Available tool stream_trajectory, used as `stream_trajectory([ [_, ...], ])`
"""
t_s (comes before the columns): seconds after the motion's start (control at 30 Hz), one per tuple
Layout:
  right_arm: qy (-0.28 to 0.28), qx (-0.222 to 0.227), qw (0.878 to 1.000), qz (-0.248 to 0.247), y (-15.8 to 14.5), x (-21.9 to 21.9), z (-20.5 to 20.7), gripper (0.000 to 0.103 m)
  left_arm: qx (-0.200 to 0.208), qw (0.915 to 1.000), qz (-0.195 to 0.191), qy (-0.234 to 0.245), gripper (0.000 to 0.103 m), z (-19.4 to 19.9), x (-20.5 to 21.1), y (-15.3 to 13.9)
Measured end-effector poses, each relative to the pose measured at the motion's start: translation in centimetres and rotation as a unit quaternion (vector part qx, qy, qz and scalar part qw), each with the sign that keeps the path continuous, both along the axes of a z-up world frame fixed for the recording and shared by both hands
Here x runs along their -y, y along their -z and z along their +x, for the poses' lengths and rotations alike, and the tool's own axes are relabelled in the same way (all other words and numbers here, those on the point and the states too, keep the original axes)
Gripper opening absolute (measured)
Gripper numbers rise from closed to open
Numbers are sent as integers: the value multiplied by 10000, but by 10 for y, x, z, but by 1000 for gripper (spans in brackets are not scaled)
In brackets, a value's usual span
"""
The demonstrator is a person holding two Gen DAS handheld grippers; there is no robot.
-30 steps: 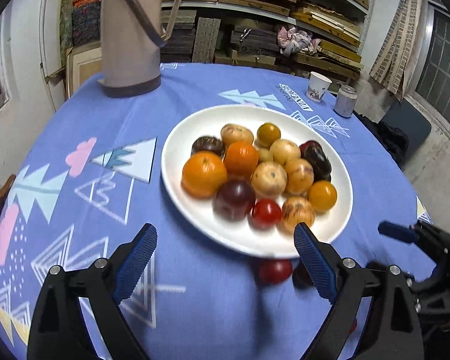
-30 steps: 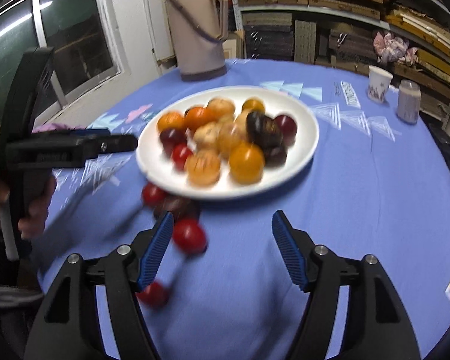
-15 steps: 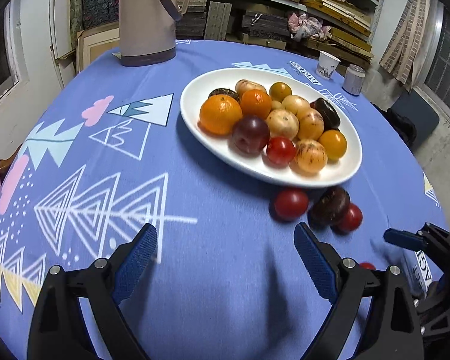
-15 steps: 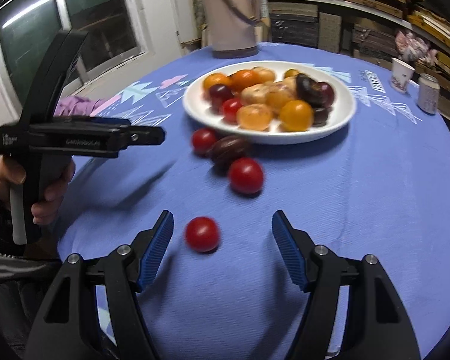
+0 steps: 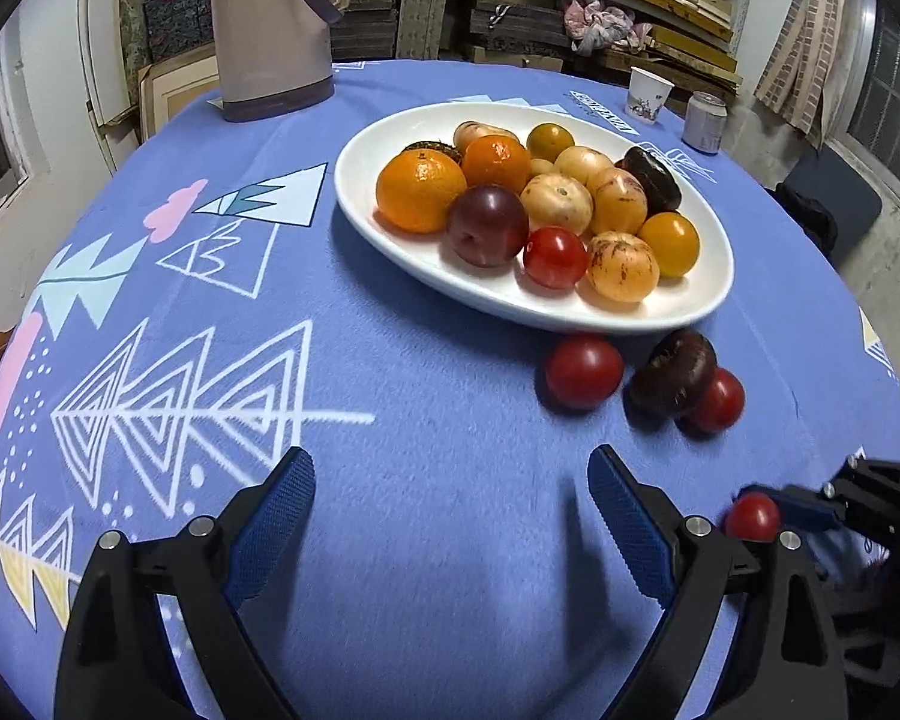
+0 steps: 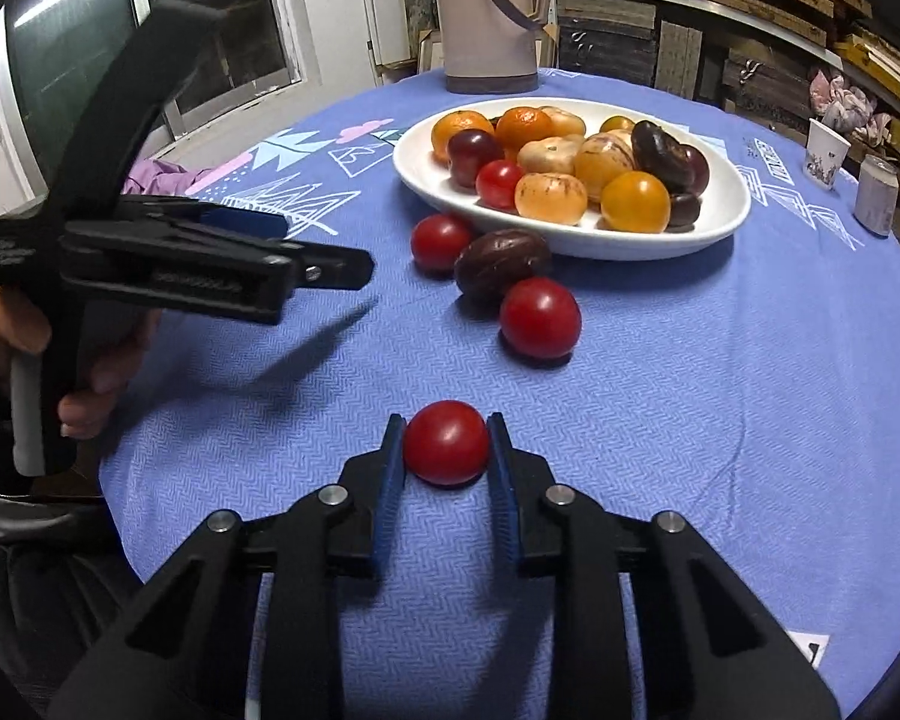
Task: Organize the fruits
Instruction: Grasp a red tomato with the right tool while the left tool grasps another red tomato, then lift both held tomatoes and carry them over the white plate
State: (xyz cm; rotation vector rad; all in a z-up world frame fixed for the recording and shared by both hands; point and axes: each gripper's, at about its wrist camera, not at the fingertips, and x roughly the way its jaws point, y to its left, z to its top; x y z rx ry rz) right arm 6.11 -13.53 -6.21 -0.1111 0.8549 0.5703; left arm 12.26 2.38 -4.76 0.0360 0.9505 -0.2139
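A white plate holds oranges, plums, tomatoes and pale striped fruits. On the blue cloth in front of it lie a red tomato, a dark brown fruit and another red tomato. My right gripper is closing, and its blue pads press on both sides of a small red tomato that rests on the cloth. That tomato also shows in the left wrist view, at the lower right. My left gripper hangs open over bare cloth, with nothing between its fingers.
A tall beige thermos stands at the far side of the round table. A paper cup and a can stand at the back right. A hand holds the left gripper near the table's left edge. Shelves fill the background.
The right gripper came down around the small red tomato and closed on it. Both grippers drew back from the plate, and the left one stayed open.
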Motion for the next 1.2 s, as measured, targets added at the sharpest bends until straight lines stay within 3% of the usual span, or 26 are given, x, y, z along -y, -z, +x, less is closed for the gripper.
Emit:
stream_trajectory([
  [0.3, -9, -88, 9996, 271, 0, 6, 2, 27, -186, 9991, -348, 121, 93, 22, 13, 0],
  [0.53, -25, -113, 9994, 319, 0, 7, 3, 27, -236, 9994, -204, 169, 91, 31, 23, 4],
  [0.67, -27, -118, 9994, 320, 0, 7, 3, 27, -207, 9992, -97, 339, 79, 36, 33, 4],
  [0.73, -28, -115, 9994, 314, 0, 7, 3, 27, -210, 9988, -112, 436, 66, 35, 38, 2],
  [0.8, -24, -110, 9995, 291, 0, 7, 3, 26, -247, 9974, -232, 631, 37, 34, 43, 1],
  [0.83, -22, -104, 9996, 277, 0, 6, 3, 26, -244, 9969, -174, 732, 34, 33, 47, 2],
  [0.93, -15, -95, 9996, 264, 1, 5, 4, 26, -33, 9967, 89, 806, 31, 27, 54, 5],
  [1.2, 43, -56, 9997, 240, -1, 6, 1, 26, 164, 9973, -61, 709, 30, 11, 37, -8],
])
